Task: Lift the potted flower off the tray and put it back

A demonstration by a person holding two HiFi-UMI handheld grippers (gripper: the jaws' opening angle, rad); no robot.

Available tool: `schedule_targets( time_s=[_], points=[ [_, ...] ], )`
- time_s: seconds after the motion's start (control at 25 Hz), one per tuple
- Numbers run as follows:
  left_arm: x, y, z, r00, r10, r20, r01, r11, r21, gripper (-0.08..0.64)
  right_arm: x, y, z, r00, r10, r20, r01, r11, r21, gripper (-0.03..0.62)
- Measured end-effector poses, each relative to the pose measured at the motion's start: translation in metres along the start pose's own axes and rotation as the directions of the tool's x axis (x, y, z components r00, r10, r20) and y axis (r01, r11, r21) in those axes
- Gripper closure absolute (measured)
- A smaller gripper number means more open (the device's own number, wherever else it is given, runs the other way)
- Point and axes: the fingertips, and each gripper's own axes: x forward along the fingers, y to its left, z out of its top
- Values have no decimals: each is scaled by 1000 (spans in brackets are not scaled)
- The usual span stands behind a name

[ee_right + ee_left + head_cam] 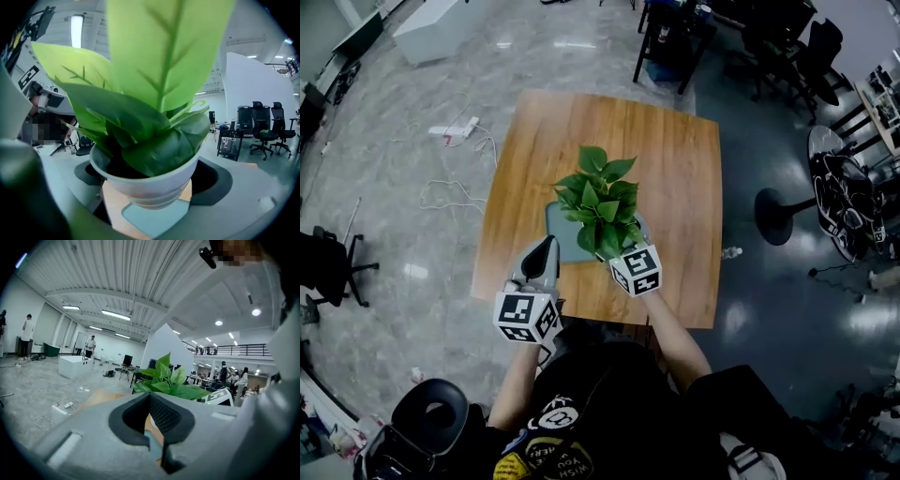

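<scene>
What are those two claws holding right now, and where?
Right gripper clamps the white pot by its sides; left gripper seems to pinch the tray at its near edge.

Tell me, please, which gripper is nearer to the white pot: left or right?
Right. The right gripper holds the white pot between its jaws. The left gripper is at the tray's near edge, apart from the pot.

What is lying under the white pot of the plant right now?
Under the white pot a pale blue tray shows, lying on the wooden table. The part of the tray directly beneath the pot is covered, so contact cannot be judged.
</scene>
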Motion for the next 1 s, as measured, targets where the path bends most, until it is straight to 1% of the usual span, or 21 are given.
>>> schedule_targets(
  time_s=[0.08, 0.2, 0.4, 0.48, 0.6, 0.68, 0.76, 0.84, 1.0],
  points=[
    [-14, -13, 23, 999, -23, 37, 22, 999, 29, 561, -15, 10, 16, 1000, 0, 1, 0, 1000, 20, 58],
    [-33, -29, 51, 996, -40, 81, 35, 997, 68, 561, -33, 23, 37, 1000, 7, 23, -7, 999, 32, 58],
    [-49, -46, 79, 989, -68, 134, 53, 992, 114, 562, -47, 37, 61, 999, 13, 49, -14, 1000, 10, 58],
    [-52, -49, 82, 988, -69, 141, 50, 990, 134, 561, -50, 41, 66, 998, 16, 59, -17, 1000, 5, 58],
    [-53, -50, 80, 992, -73, 105, 55, 985, 166, 561, -50, 48, 70, 998, 21, 66, -21, 1000, 1, 58],
    [-53, -51, 80, 991, -92, 101, 76, 985, 157, 561, -49, 50, 71, 998, 23, 67, -23, 1000, 0, 58],
    [-55, -53, 81, 987, -100, 128, 83, 988, 134, 561, -51, 51, 70, 998, 27, 65, -27, 1000, 2, 58],
    [-57, -52, 81, 985, -93, 142, 75, 989, 130, 561, -52, 51, 69, 998, 32, 63, -32, 999, 4, 58],
    [-59, -49, 78, 986, -81, 146, 63, 990, 127, 561, -50, 51, 66, 998, 35, 54, -35, 999, 2, 58]
  ],
)
